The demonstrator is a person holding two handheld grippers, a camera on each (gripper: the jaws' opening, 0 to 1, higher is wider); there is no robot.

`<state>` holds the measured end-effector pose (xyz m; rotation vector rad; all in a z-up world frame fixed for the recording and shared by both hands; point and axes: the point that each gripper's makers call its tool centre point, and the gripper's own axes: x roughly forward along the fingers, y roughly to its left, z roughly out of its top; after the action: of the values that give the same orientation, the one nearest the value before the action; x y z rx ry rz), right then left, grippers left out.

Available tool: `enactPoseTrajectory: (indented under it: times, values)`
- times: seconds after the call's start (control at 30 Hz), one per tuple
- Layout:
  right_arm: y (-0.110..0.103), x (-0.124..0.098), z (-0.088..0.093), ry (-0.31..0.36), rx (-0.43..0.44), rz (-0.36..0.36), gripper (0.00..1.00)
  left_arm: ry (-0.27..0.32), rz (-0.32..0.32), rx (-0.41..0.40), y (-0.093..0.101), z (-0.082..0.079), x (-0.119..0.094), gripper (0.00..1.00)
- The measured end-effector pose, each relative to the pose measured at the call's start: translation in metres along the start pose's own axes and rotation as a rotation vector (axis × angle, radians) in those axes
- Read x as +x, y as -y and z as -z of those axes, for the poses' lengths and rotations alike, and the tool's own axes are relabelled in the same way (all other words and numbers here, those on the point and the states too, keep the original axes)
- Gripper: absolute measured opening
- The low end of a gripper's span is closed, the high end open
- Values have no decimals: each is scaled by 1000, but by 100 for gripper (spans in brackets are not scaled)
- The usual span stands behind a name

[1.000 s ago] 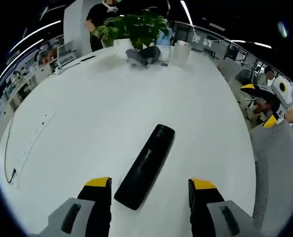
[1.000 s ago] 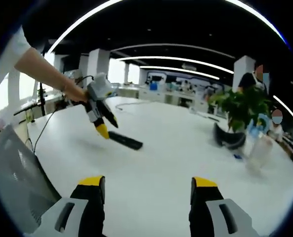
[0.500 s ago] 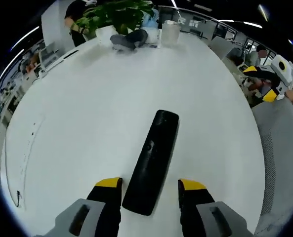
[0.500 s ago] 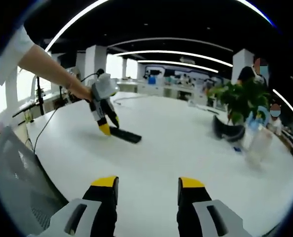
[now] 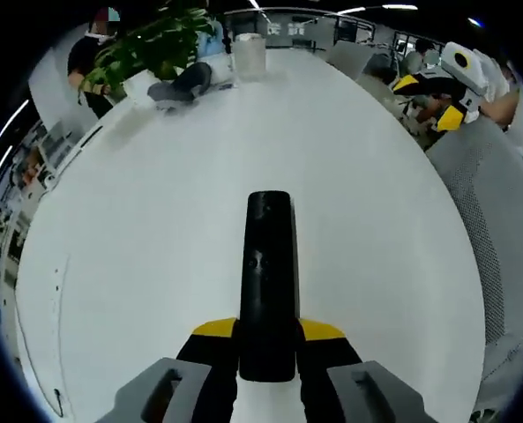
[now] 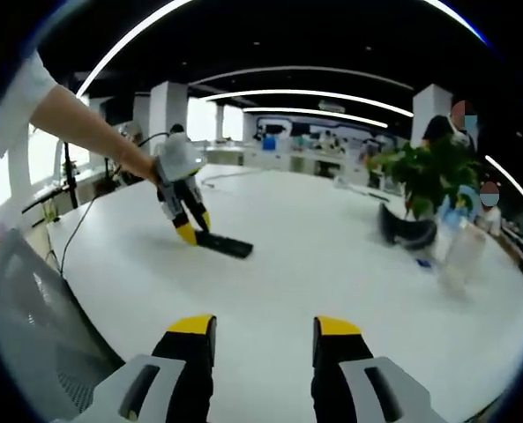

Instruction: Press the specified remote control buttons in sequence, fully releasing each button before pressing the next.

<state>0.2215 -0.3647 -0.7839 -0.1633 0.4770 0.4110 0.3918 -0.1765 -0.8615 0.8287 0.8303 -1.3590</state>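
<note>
In the left gripper view, the left gripper (image 5: 268, 330) has its jaws closed against the near end of the black remote control (image 5: 268, 278), which lies flat on the white bench (image 5: 138, 220) at frame centre. In the right gripper view, the right gripper (image 6: 264, 327) hovers at bottom centre, jaws narrowly parted and empty.

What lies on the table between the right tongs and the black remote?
Nothing: in the right gripper view, bare white table stretches from the right tongs to the remote, which the left tongs touch.
</note>
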Motion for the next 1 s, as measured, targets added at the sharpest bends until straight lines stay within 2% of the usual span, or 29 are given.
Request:
enactPoseTrajectory:
  times: [0.13,0.4,0.63,0.8,1.0]
  values:
    - [1,-1,0,3,7,4,40,16,-7,-37,-1,1,1,25]
    - [-1,0,0,4,7,-3,39,-3,-23,-73,0,2,2,24]
    - [-1,-1,0,10,12,-4,37,-2,-16,-71,15,3,1,23]
    - [-3,0,0,8,0,-14,36,-30,-4,-51,25,4,2,23]
    - [-4,0,0,5,1,-20,34,-33,-8,-56,33,5,2,23]
